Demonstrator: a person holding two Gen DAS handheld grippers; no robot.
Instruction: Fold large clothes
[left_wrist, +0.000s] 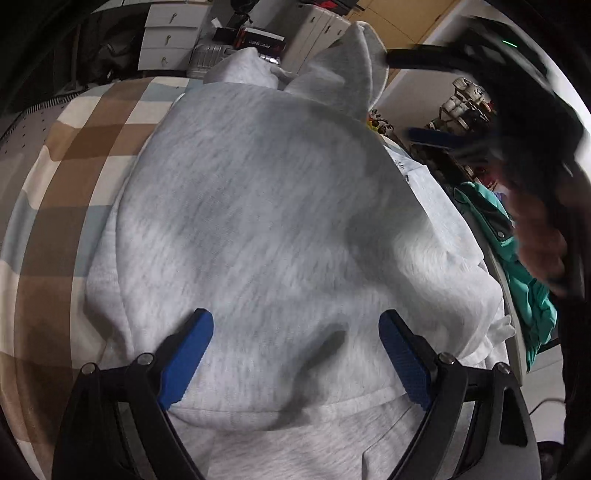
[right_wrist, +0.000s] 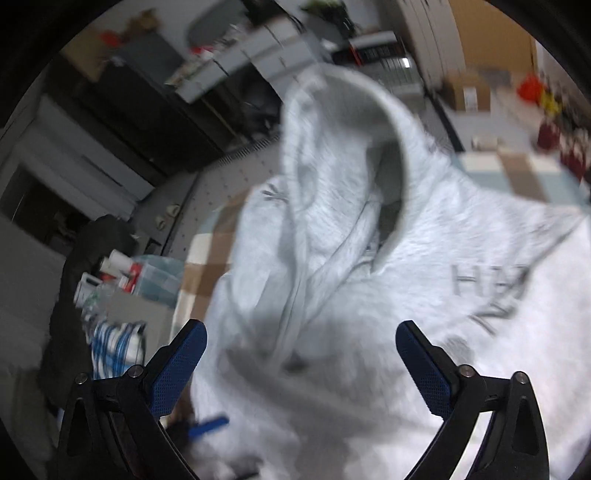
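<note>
Grey fleece hooded sweatshirt (left_wrist: 258, 221) lies on the brown-checked cloth (left_wrist: 85, 147); the left gripper (left_wrist: 295, 332) and right gripper (right_wrist: 301, 343) hover spread, grasping nothing.

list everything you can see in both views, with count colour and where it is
hoodie: 1, light grey, spread over the checked cover, hood raised, dark lettering on the chest
checked cover: 1, brown, white and pale blue, under the hoodie
drawer unit: 1, white, beyond the cover's far end
teal garment: 1, teal, off the cover's edge at the right of the left wrist view
blue-and-white cloth: 1, beside the cover, low left in the right wrist view
left gripper: 1, black with blue pads, open over the hoodie
right gripper: 1, black with blue pads, open over the hoodie
</note>
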